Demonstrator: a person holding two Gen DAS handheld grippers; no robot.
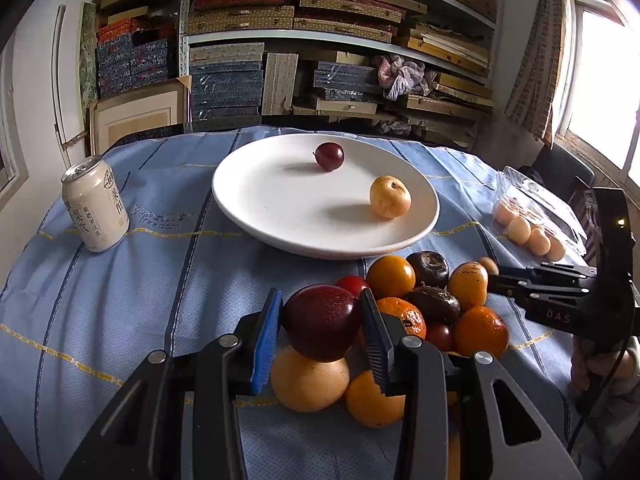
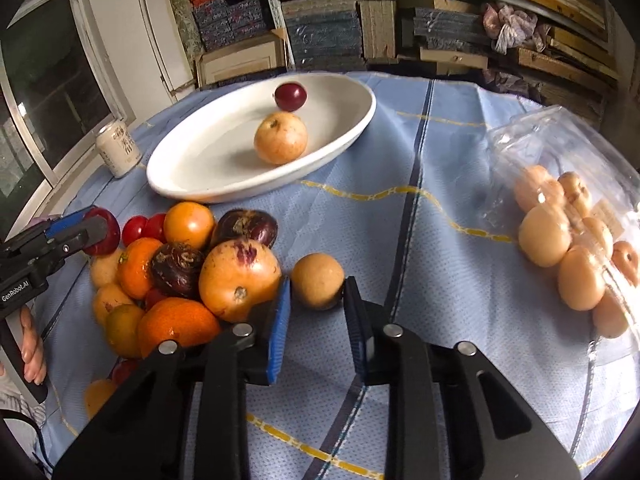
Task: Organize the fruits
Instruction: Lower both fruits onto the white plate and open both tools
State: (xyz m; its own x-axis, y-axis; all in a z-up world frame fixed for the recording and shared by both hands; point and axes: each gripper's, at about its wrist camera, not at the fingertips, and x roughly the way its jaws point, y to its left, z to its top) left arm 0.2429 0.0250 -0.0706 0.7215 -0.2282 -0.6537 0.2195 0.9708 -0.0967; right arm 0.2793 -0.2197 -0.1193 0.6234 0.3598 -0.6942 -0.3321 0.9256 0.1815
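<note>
My left gripper (image 1: 320,320) is shut on a dark red plum (image 1: 322,322) and holds it just above the fruit pile (image 1: 420,300); it also shows in the right wrist view (image 2: 102,232). My right gripper (image 2: 316,300) is shut on a small tan round fruit (image 2: 317,280) low over the cloth, beside the pile (image 2: 180,272). A white plate (image 1: 256,208) holds a small red plum (image 1: 329,156) and a yellow fruit (image 1: 390,197); the plate also shows in the right wrist view (image 2: 188,168).
A white drink can (image 1: 95,204) stands left of the plate. A clear plastic box of pale round fruits (image 2: 568,248) lies open at the right. A blue cloth (image 1: 140,300) covers the table. Shelves of stacked boxes (image 1: 320,40) stand behind.
</note>
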